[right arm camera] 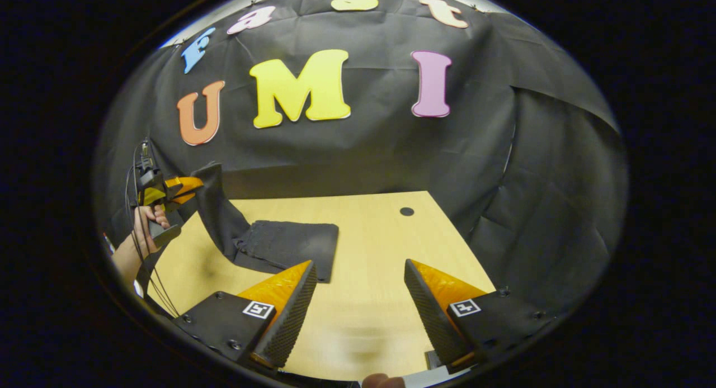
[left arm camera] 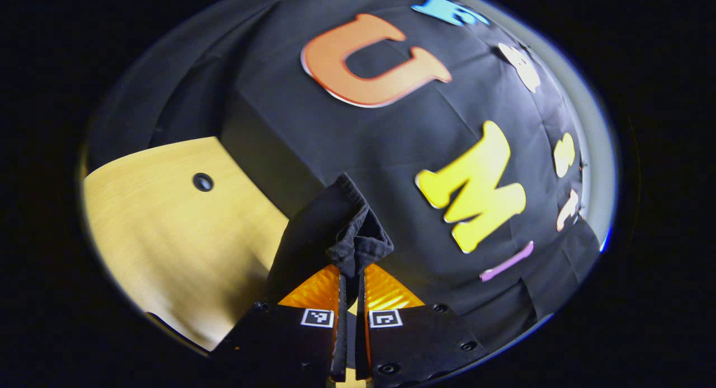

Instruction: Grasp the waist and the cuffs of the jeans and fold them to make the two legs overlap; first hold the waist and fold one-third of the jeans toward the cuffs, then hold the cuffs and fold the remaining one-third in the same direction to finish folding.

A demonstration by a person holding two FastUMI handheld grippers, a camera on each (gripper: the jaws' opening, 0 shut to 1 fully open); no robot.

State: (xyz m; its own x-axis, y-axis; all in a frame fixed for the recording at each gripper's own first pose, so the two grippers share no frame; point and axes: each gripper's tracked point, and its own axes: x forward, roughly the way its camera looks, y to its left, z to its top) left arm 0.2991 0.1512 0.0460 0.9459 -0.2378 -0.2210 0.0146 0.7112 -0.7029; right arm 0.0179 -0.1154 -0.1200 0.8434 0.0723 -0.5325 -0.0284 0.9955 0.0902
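so we hold the jeans (right arm camera: 279,242) end pinched in our left gripper (left arm camera: 351,276), raised off the table (right arm camera: 380,298), while our right gripper (right arm camera: 361,304), nearer the folded stack, gapes empty.

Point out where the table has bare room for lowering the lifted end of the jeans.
Bare wood runs from the folded jeans rightward past the dark hole to the table edge, and in front near the open right gripper. The left edge is crowded: the left gripper, shut on the lifted fabric, hangs there with a hand.
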